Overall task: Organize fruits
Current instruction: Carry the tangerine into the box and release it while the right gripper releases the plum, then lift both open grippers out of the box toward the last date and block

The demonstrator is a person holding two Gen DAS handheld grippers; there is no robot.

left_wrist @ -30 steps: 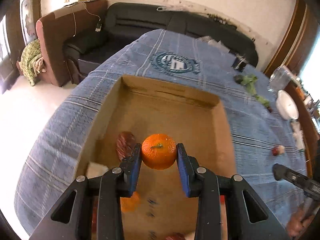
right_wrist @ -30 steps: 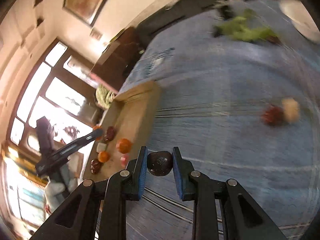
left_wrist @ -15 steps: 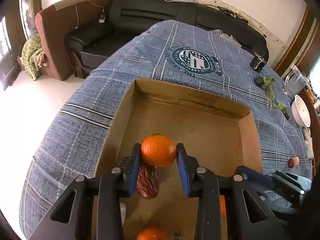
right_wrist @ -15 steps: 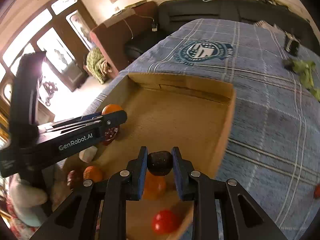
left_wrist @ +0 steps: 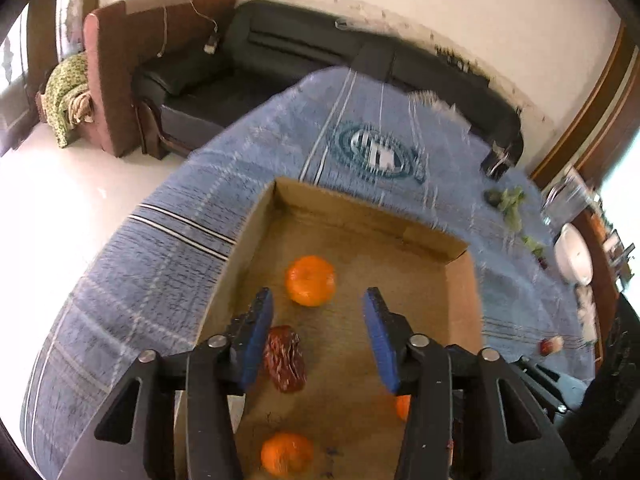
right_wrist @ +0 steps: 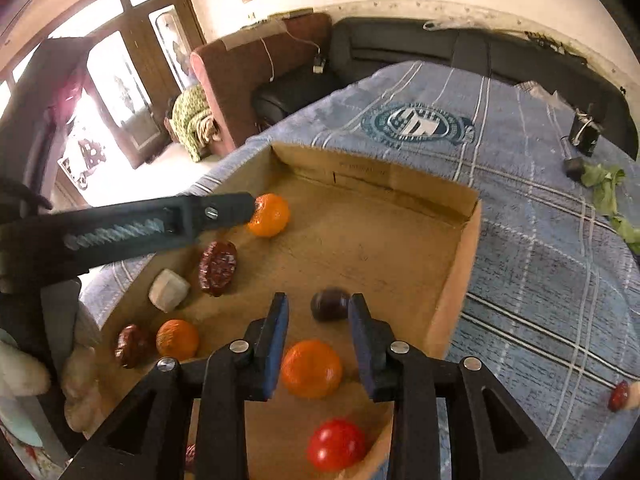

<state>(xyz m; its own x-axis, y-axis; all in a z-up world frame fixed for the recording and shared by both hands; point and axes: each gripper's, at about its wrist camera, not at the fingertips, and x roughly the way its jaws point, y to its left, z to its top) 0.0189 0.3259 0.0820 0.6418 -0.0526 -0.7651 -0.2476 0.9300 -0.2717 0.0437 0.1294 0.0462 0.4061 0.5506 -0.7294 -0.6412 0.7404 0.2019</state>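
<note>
A cardboard box (left_wrist: 360, 216) lies on the blue checked cloth. My left gripper (left_wrist: 318, 295) hangs over it with jaws opening. An orange (left_wrist: 310, 280) rests on the box floor past the pads, free of them. A red date (left_wrist: 285, 360) lies below the left finger. My right gripper (right_wrist: 318, 300) is over the box's (right_wrist: 380, 176) near right part, jaws opening. A blurred dark round fruit (right_wrist: 330, 304) sits loose between and below its pads. The same orange (right_wrist: 268, 216) shows beside the left gripper's finger (right_wrist: 224, 210).
In the box lie more oranges (right_wrist: 311, 368), a red tomato (right_wrist: 337, 444), a white piece (right_wrist: 169, 290) and dates (right_wrist: 218, 266). On the cloth are a small red fruit (right_wrist: 618, 396), green leaves (right_wrist: 604, 188) and a white bowl (left_wrist: 576, 256). A black sofa (left_wrist: 304, 52) stands beyond.
Both grippers have opened and let go: the orange now lies on the box floor and the dark fruit has dropped from the right pads. The right gripper came from the cloth to over the box.
</note>
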